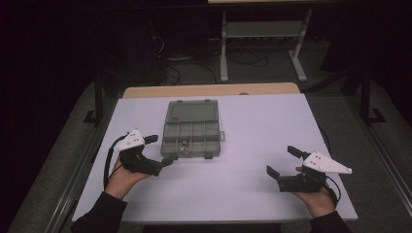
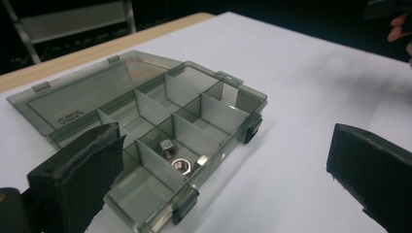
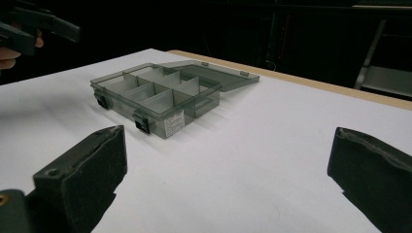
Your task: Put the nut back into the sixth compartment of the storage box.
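A: Box (image 1: 191, 134), grey and see-through, lies on the white tabletop (image 1: 252, 126), a little left of the middle, lid folded flat toward the far side.

B: What's inside?

A: Rows of small compartments. In the left gripper view, nuts (image 2: 180, 159) lie in one compartment of the near row; the compartments around it look bare.

B: And the left gripper (image 1: 160, 151)?

A: Just beside the box's near left corner, its fingers (image 2: 77, 170) spread wide with nothing between them. I can't tell if the lower fingertip touches the box wall.

B: The right gripper (image 1: 284, 160)?

A: Well apart from the box, near the right edge of the tabletop. Its fingers (image 3: 85, 179) are also released, bare tabletop between them.

B: Latches?

A: Two dark clips (image 3: 142, 122) hang on the box's near wall, both undone.
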`<state>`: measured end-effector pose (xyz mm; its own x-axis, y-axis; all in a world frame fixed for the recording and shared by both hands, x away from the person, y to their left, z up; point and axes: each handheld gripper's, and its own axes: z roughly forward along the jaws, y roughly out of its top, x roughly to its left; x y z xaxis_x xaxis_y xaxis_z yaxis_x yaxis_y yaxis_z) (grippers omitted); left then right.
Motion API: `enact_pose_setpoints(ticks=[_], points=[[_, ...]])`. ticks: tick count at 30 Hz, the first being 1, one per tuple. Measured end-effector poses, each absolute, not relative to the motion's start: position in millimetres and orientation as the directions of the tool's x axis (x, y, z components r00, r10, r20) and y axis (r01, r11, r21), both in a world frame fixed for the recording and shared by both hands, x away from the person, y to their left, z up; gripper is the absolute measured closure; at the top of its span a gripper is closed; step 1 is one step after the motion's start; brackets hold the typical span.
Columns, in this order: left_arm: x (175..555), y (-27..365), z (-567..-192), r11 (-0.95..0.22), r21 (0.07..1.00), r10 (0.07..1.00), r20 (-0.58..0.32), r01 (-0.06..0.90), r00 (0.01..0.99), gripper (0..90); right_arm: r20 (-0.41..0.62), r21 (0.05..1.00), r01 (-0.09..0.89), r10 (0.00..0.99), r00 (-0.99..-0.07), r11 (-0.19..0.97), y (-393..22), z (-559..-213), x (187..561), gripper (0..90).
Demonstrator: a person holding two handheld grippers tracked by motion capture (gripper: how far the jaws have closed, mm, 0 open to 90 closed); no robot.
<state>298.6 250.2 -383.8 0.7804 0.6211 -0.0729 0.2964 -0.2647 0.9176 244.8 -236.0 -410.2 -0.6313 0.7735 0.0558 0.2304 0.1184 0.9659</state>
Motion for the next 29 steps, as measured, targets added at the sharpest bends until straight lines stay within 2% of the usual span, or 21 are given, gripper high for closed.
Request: enact_pose_setpoints(ticks=[7, 12, 29], points=[[278, 267, -394, -0.185, 0.950, 0.634, -0.079, 0.250, 0.769, 0.0, 0.064, 0.967, 0.230, 0.773, -0.632, 0.108, -236, -410, 243, 0.1], [267, 275, -400, -0.155, 0.955, 0.637, -0.100, 0.255, 0.764, 0.0, 0.068, 0.968, 0.228, 0.773, -0.630, 0.100, -236, -409, 243, 0.1], [259, 282, -411, -0.169, 0.949, 0.635, -0.102, 0.267, 0.766, 0.0, 0.064, 0.968, 0.227, 0.773, -0.632, 0.105, -237, -410, 242, 0.1]])
